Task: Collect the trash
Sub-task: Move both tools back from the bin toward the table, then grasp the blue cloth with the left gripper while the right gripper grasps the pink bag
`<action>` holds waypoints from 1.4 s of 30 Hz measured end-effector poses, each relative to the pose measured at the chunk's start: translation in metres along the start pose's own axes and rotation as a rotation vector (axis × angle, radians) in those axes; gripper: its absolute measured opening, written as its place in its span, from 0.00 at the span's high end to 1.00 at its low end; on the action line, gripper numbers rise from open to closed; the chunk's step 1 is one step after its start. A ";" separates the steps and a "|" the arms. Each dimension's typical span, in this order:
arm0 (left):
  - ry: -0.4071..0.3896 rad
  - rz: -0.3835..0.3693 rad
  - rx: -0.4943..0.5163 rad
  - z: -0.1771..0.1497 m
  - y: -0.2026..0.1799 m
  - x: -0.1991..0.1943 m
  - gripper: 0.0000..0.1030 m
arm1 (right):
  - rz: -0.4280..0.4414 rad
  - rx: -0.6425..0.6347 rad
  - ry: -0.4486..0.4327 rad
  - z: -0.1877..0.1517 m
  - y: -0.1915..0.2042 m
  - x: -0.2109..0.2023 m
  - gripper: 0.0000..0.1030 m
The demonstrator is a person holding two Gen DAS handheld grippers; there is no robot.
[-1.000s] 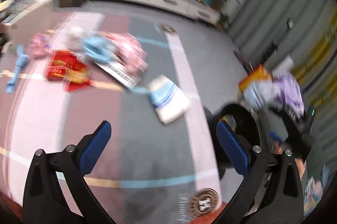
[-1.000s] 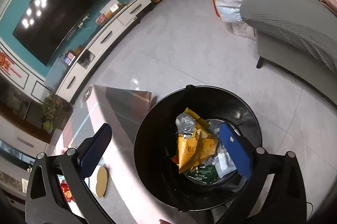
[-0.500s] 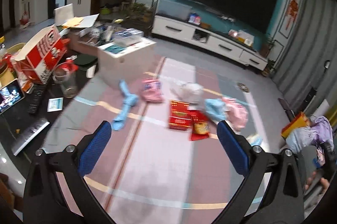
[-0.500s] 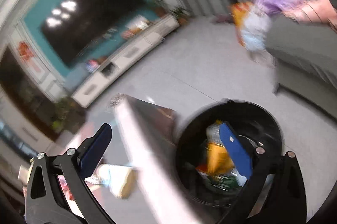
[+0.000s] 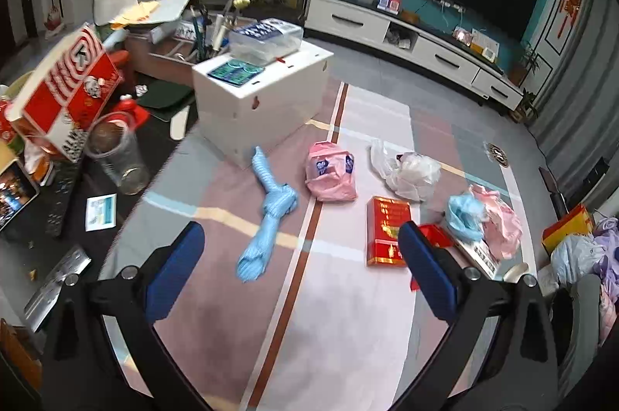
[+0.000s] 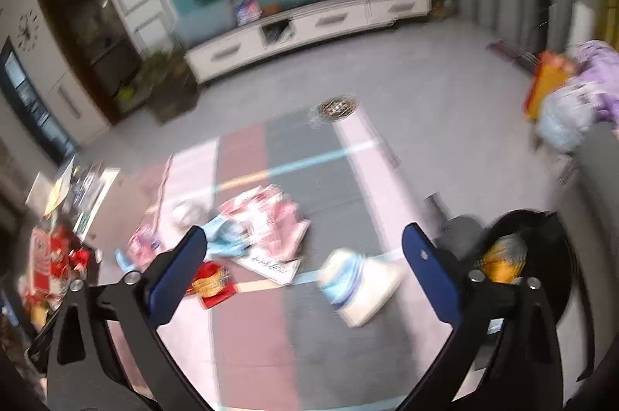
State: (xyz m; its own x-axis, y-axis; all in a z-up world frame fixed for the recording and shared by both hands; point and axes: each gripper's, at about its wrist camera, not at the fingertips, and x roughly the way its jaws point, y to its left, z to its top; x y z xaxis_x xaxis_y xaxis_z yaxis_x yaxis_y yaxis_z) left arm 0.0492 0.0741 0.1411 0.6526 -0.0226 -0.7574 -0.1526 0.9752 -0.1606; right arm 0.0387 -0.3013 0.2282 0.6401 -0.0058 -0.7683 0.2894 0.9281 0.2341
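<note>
Trash lies on the striped rug (image 5: pixel 340 326): a twisted blue bag (image 5: pixel 271 206), a pink bag (image 5: pixel 332 173), a clear white bag (image 5: pixel 410 169), a red box (image 5: pixel 387 231), a crumpled blue and pink bag pile (image 5: pixel 483 215). My left gripper (image 5: pixel 301 271) is open and empty above the rug, short of the blue bag and red box. My right gripper (image 6: pixel 305 271) is open and empty; a white and blue packet (image 6: pixel 359 281) lies between its fingers on the rug. The black bin (image 6: pixel 541 256) with yellow wrappers is at the right.
A white box (image 5: pixel 263 101) stands at the rug's far left. A dark table (image 5: pixel 58 186) with a plastic cup (image 5: pixel 116 155), remotes and a red carton (image 5: pixel 65 86) is at the left. A grey sofa (image 6: pixel 595 171) with bags is at the right. The TV cabinet (image 5: pixel 414 43) lines the far wall.
My left gripper swung left from the bin side to face the trash on the rug. My right gripper turned left off the bin toward the rug; its view is blurred.
</note>
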 end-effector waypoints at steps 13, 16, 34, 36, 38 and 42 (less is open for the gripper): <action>0.184 -0.012 -0.063 0.021 0.009 0.124 0.28 | -0.005 -0.042 0.256 0.003 0.044 0.169 0.44; 0.225 -0.023 -0.087 0.018 0.019 0.141 0.31 | -0.019 -0.042 0.280 -0.001 0.041 0.184 0.48; 0.186 -0.043 -0.087 0.000 0.034 0.152 0.63 | 0.009 -0.045 0.278 -0.007 0.032 0.174 0.82; 0.182 -0.057 -0.093 -0.001 0.035 0.145 0.64 | 0.013 -0.042 0.270 -0.007 0.031 0.166 0.82; 0.174 -0.069 -0.112 0.002 0.034 0.133 0.64 | 0.023 -0.045 0.257 -0.008 0.031 0.152 0.82; 0.099 -0.095 -0.069 0.011 0.020 0.088 0.64 | 0.024 -0.075 0.188 -0.008 0.032 0.115 0.82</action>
State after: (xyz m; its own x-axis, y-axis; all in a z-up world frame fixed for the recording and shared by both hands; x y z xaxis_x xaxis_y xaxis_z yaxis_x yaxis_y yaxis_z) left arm 0.1120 0.0938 0.0786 0.5909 -0.1391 -0.7947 -0.1461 0.9503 -0.2750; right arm 0.1161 -0.2691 0.1431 0.5003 0.0800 -0.8621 0.2171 0.9523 0.2143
